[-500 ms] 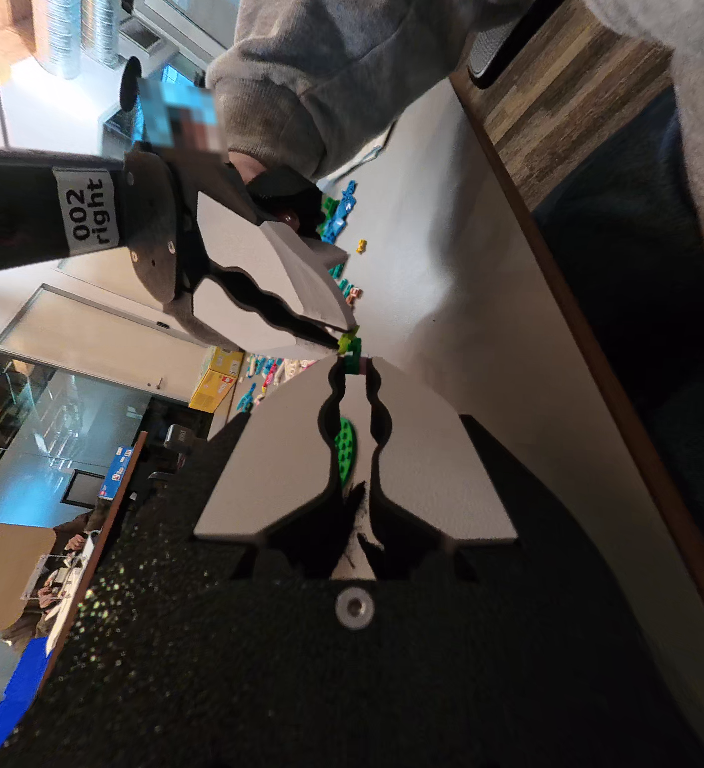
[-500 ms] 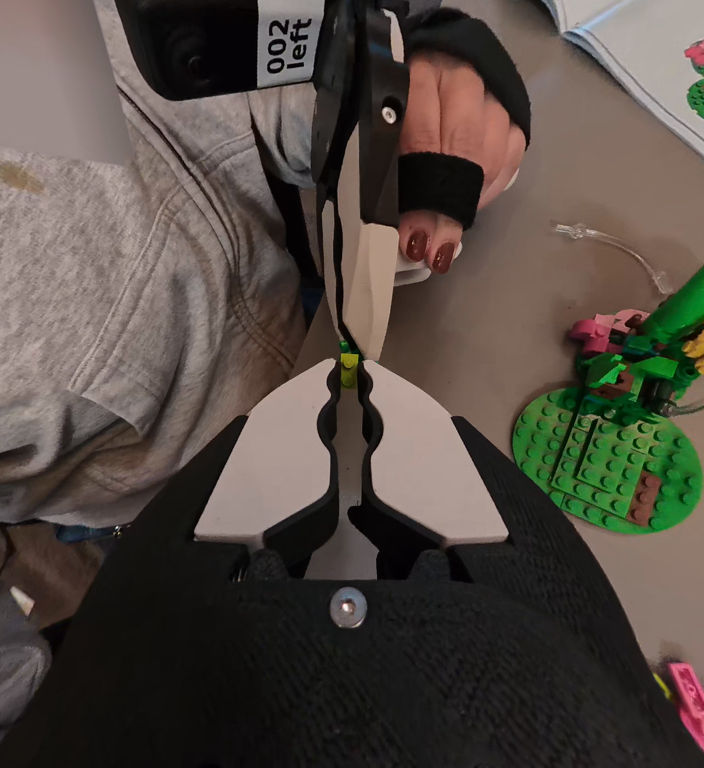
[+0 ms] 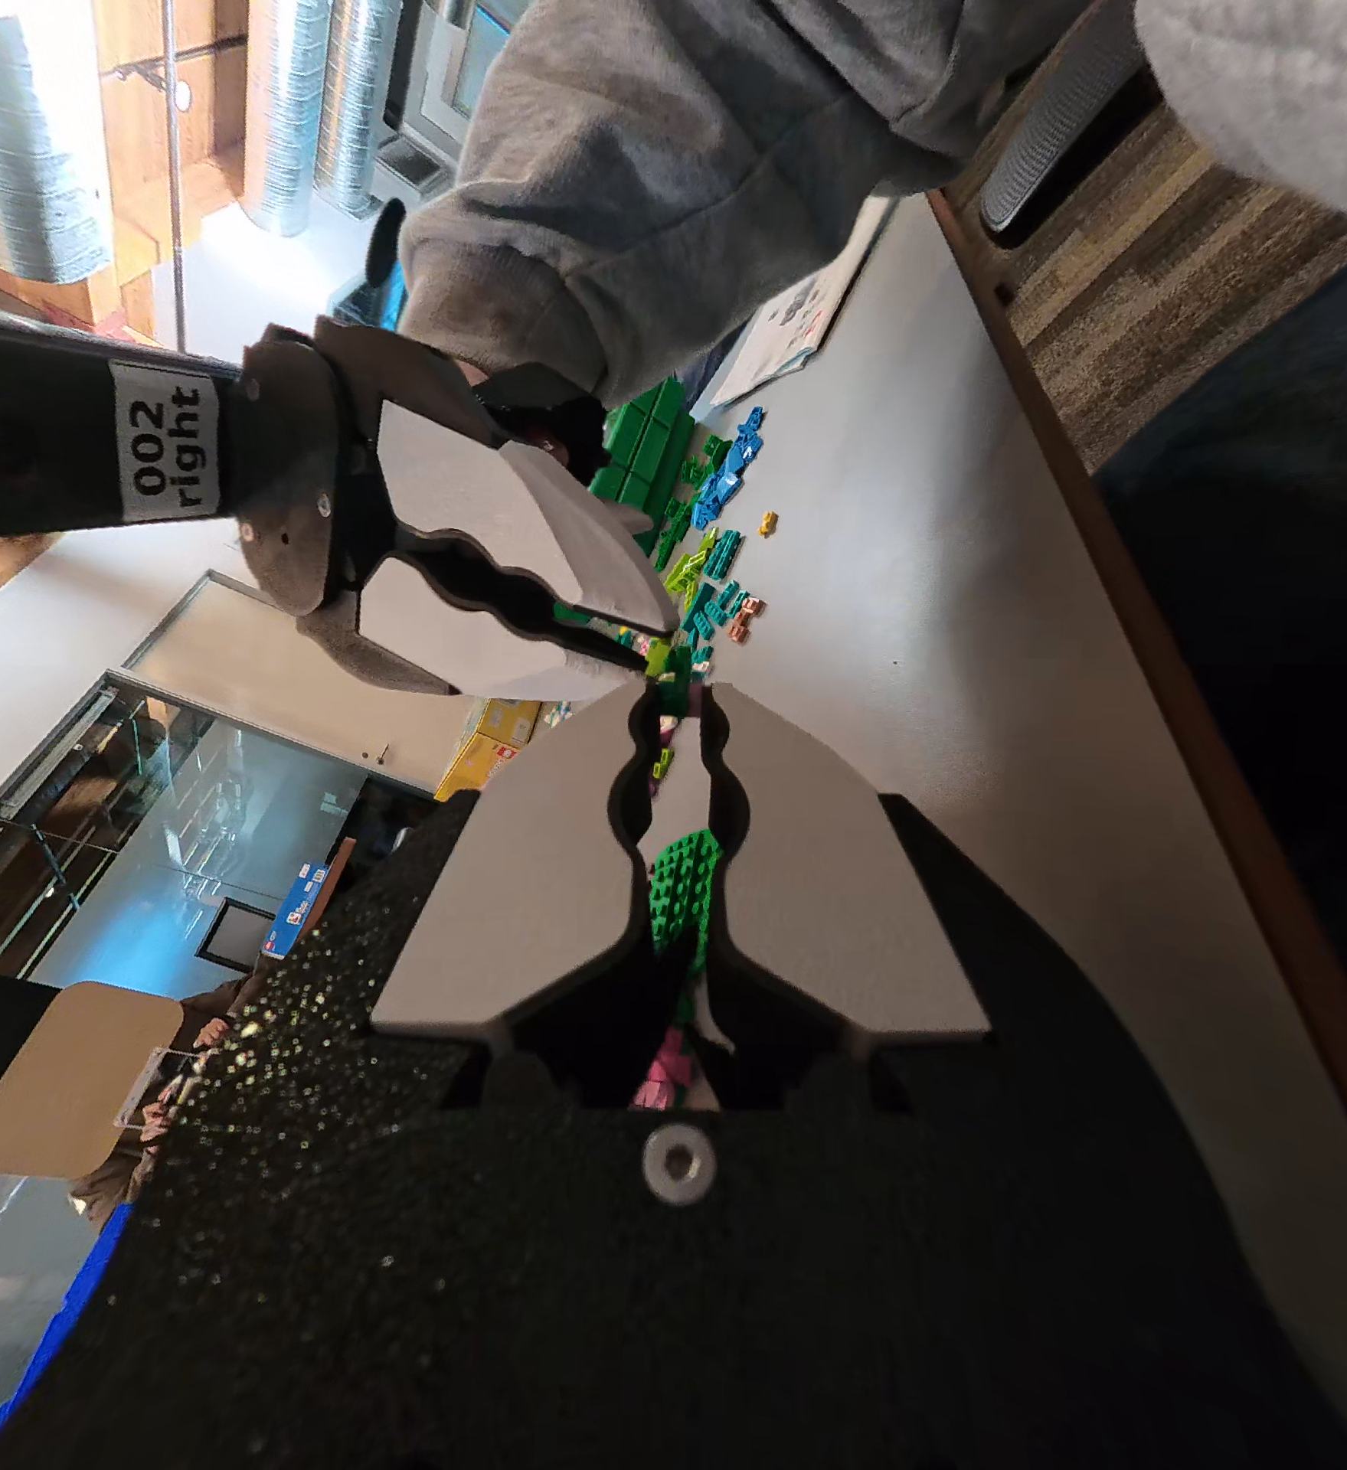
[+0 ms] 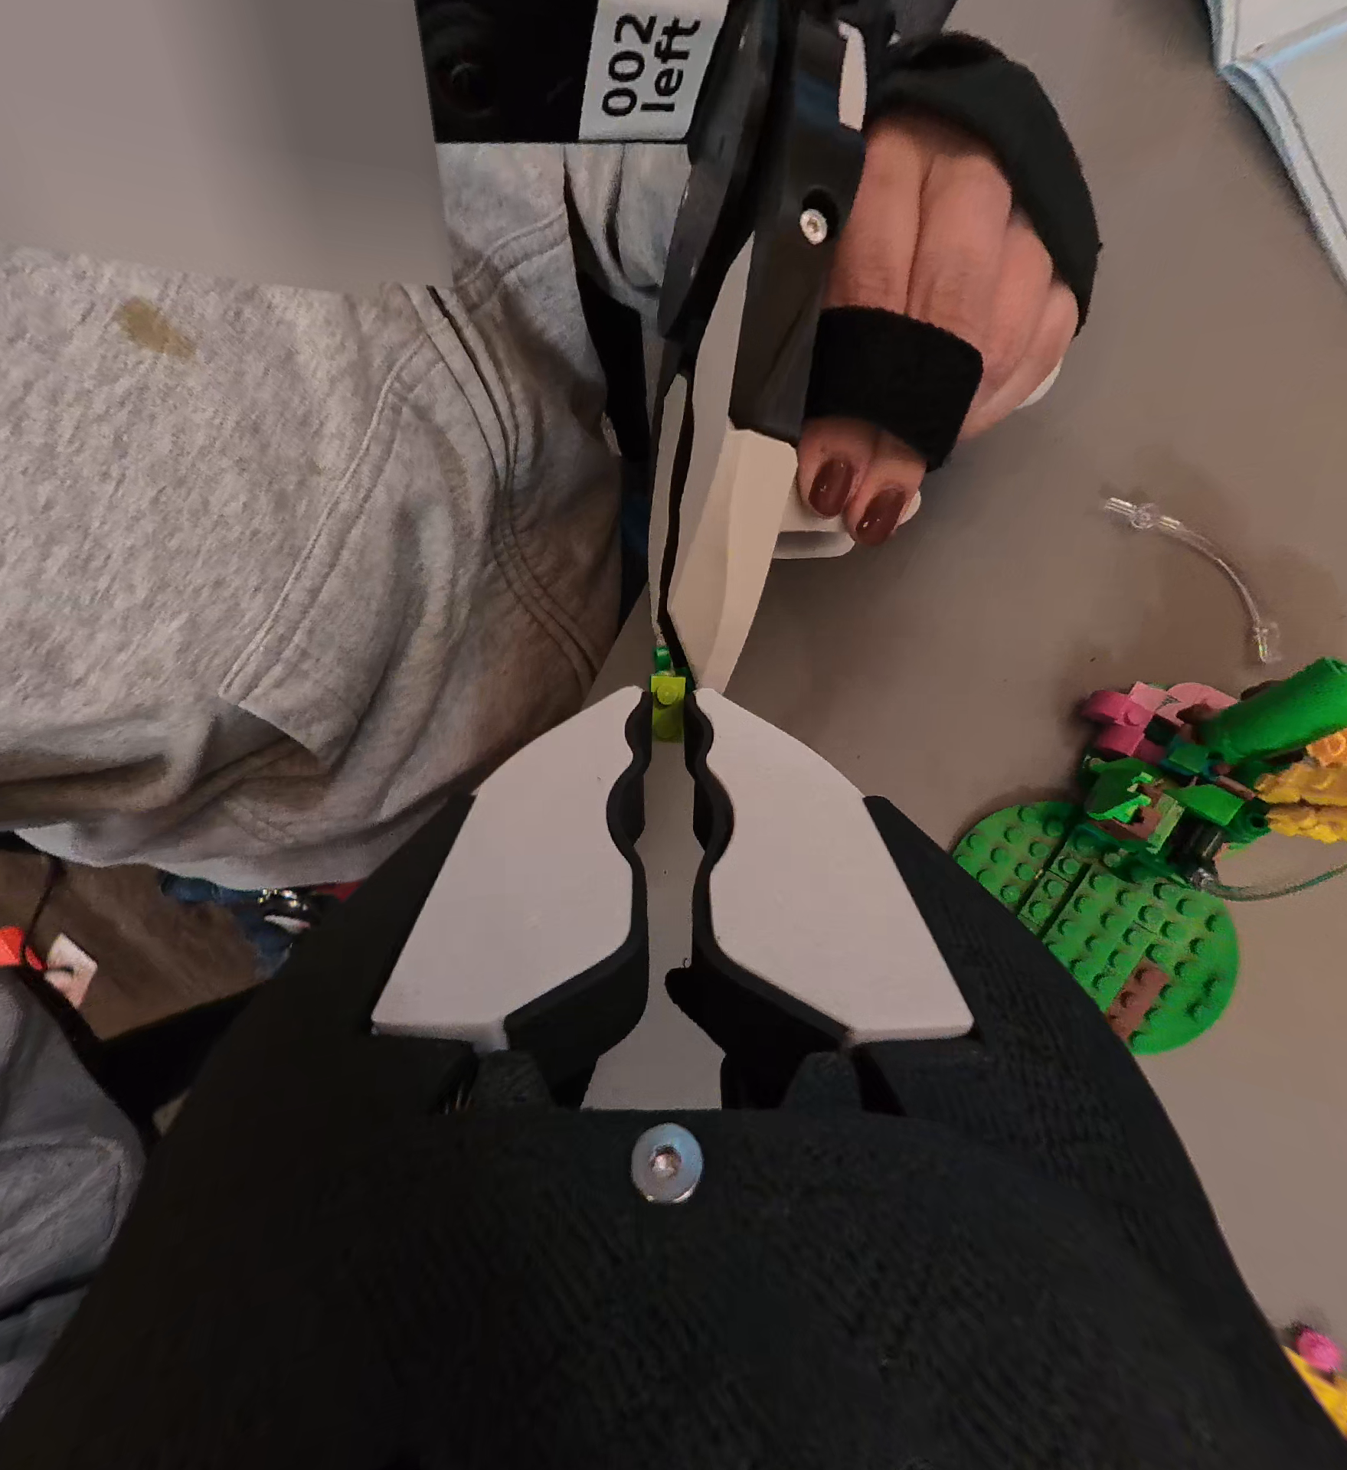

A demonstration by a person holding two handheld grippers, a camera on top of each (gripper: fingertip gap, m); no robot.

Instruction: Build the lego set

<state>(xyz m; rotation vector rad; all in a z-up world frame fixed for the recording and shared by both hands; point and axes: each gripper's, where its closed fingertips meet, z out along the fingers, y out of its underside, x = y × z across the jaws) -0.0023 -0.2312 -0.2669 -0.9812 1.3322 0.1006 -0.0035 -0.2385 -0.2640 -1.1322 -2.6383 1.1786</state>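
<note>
The right claw (image 4: pixel 668 700) pinches a lime-green brick (image 4: pixel 667 712) at its tips, and the left claw (image 3: pixel 682 700) pinches a dark green brick (image 3: pixel 682 676) that meets it tip to tip above the table (image 4: pixel 932 676). Both look light, rigid and slick, best nipped across flat sides. Against half a second ago, the grips are unchanged.
</note>
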